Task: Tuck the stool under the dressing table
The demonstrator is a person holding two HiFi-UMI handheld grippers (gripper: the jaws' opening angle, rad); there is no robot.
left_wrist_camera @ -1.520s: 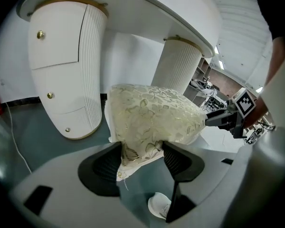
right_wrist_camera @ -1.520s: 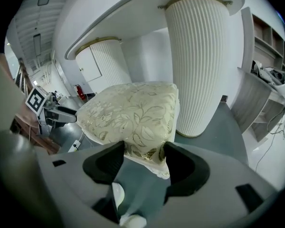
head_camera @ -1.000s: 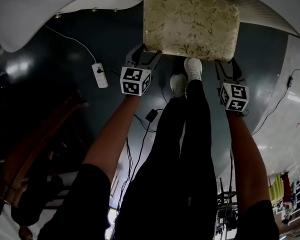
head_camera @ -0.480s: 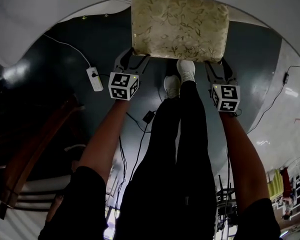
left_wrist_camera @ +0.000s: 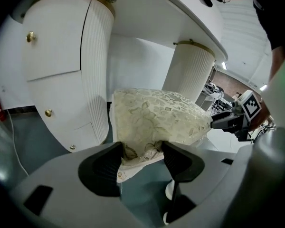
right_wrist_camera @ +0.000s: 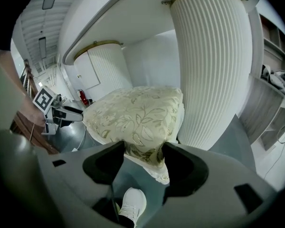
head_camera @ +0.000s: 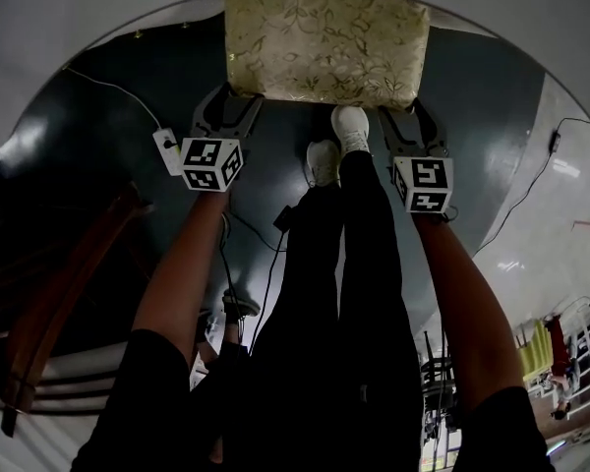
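Left hand-held gripper and right hand-held gripper clamp stool corners; legs hidden.

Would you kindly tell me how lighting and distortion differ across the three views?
Head view: dim, glare patches on the floor, only the stool bright. Left gripper view: evenly bright, dressing table bowed by fisheye. Right gripper view: bright, black vignetted corners.

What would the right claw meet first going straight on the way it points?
The stool cushion: the right claw is shut on its near corner. Past the cushion, the line seems to run toward the white back panel of the dressing table; depth unclear.
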